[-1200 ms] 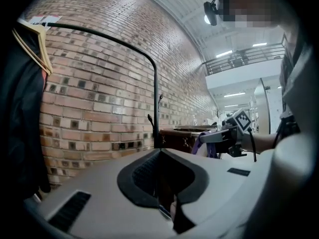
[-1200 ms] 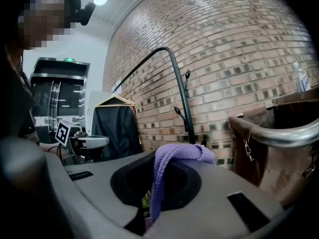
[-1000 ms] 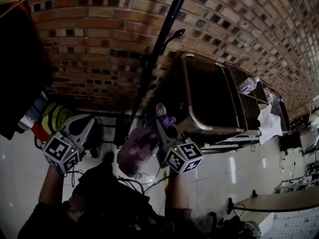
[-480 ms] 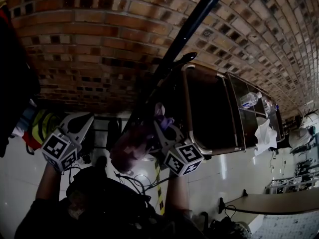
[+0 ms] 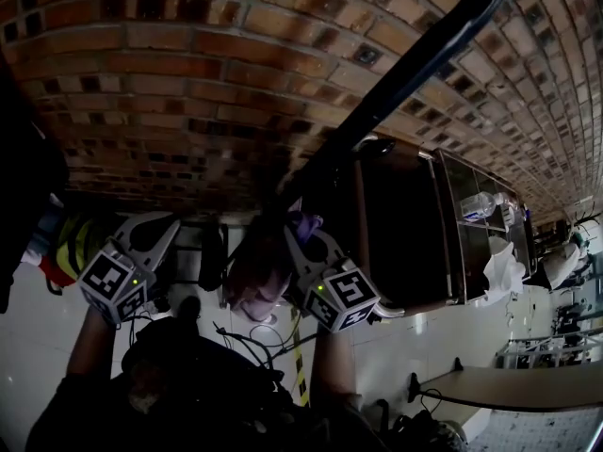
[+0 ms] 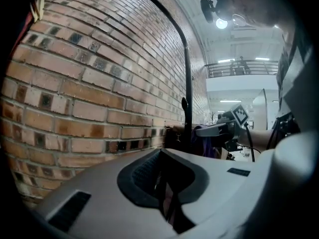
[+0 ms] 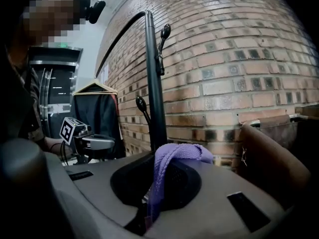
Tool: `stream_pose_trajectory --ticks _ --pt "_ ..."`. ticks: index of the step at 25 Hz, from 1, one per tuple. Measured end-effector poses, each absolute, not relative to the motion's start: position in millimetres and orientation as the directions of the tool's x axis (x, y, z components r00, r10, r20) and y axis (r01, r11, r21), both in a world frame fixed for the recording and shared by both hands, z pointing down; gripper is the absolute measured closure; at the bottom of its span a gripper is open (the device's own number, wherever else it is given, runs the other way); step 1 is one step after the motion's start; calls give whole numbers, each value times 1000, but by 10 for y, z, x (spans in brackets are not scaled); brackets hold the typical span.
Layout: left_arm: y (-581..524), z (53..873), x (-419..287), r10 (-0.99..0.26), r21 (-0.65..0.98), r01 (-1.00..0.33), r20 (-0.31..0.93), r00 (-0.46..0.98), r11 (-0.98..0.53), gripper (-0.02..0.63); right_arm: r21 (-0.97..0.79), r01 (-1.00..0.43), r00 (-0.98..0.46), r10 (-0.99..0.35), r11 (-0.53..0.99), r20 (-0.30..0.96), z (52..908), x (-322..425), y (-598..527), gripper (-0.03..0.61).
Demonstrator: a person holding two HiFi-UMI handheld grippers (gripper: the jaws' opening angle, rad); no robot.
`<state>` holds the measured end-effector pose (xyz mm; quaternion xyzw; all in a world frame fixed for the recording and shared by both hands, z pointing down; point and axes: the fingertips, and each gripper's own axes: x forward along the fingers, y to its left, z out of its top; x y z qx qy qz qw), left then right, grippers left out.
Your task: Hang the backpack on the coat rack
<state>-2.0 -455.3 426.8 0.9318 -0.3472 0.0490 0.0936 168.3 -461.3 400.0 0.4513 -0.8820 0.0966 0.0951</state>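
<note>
Coat rack (image 5: 405, 73) top cut off; backpack (image 5: 252, 273) dim, indistinct.

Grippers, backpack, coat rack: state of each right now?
left gripper: jaws together, nothing between them.
right gripper: shut on the purple strap.
backpack: held up by its strap, not on a hook.
coat rack: upright, hooks in view bare.

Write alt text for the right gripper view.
The right gripper is shut on a purple strap that loops up over its jaws, with the black coat rack pole rising just beyond. A brick wall stands behind; the left gripper shows at left.
</note>
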Motion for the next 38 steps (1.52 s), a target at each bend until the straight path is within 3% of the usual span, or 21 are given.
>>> stream_pose_trajectory --ticks 5,11,18,27,38 --pt "-4655 4327 -62 -641 153 -663 170 748 -733 574 -30 -737 -647 -692 675 321 4164 1318 -4596 569" --pt "-4688 4431 -77 -633 181 -659 184 752 -730 574 -56 -759 -608 -676 649 417 4691 1290 -4518 569" --pt "-4624 4516 -5 -608 167 -639 203 767 -751 574 -118 -789 -596 -706 603 382 4881 1321 -4482 568" --pt "-4396 4510 131 -590 162 -620 202 782 -767 574 -143 -841 -535 -763 522 364 5029 1461 -4427 523" --pt "-3983 4391 108 -616 139 -644 199 762 -753 574 -78 -908 -415 -861 411 293 5107 1707 -4306 391"
